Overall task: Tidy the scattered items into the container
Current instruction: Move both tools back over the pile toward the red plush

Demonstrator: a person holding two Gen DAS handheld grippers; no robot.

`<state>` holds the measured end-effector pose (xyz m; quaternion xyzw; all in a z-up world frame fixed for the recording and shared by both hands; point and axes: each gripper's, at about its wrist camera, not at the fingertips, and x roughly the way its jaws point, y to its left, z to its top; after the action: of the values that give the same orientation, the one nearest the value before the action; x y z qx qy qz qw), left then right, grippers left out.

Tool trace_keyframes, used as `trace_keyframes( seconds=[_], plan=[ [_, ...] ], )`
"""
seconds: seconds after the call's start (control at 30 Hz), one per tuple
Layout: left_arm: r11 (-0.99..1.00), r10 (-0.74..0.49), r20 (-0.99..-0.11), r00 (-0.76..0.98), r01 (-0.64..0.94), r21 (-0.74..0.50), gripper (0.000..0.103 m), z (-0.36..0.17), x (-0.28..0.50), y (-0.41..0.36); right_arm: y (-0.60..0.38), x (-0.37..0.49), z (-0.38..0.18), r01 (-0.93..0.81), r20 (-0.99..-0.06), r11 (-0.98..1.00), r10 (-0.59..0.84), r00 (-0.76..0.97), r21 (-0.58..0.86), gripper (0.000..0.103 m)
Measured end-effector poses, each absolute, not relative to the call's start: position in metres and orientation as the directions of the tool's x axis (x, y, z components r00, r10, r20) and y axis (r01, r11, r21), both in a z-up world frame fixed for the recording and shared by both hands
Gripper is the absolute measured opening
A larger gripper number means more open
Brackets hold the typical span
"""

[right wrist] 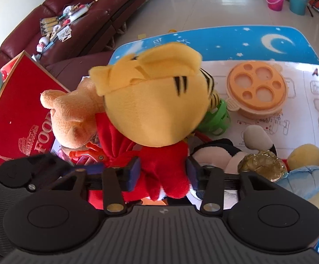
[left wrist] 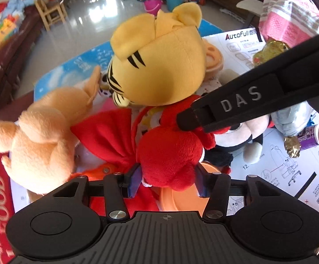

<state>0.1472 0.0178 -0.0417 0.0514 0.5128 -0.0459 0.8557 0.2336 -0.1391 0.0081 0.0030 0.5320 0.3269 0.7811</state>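
Left wrist view: the left gripper (left wrist: 168,179) pinches the red-clothed body of the tiger plush (left wrist: 159,66), its blue pads pressed into both flanks of the red fabric. The toy's long axis runs straight away from the jaws, yellow head at the far end, beside the peach plush (left wrist: 42,136). The right gripper's finger (left wrist: 236,107) touches the toy's red shoulder from the right side of the tiger.

Right wrist view: the right gripper (right wrist: 162,176) also squeezes the tiger plush (right wrist: 155,107) by its red torso, head pointing away from the tongs. The red box (right wrist: 20,129), probably the container, lies left of the tiger, beyond the peach plush (right wrist: 71,114), so the lift should carry the toy leftward.
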Motion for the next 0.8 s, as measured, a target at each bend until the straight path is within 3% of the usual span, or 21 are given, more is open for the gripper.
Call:
trace_keyframes(
  seconds=[0.1, 0.43, 0.6, 0.8],
  plan=[
    [0.988, -0.024, -0.882, 0.470, 0.143, 0.050, 0.048, -0.041, 0.142, 0.015, -0.142, 0.228, 0.009, -0.500, -0.828, 0.791, 0.512, 0.227, 0.352, 0.039],
    [0.992, -0.087, -0.885, 0.457, 0.125, -0.033, 0.046, -0.028, 0.100, 0.024, -0.158, 0.199, 0.020, -0.474, -0.800, 0.751, 0.583, 0.146, 0.460, 0.040],
    [0.979, -0.198, -0.873, 0.446, 0.132, -0.155, 0.046, -0.014, 0.064, 0.034, -0.161, 0.177, 0.035, -0.517, -0.769, 0.688, 0.633, 0.084, 0.510, 0.058],
    [0.980, -0.191, -0.864, 0.466, 0.034, -0.198, 0.048, -0.012, 0.052, 0.051, -0.162, 0.166, 0.044, -0.513, -0.744, 0.660, 0.666, 0.060, 0.549, 0.060]
  ],
)
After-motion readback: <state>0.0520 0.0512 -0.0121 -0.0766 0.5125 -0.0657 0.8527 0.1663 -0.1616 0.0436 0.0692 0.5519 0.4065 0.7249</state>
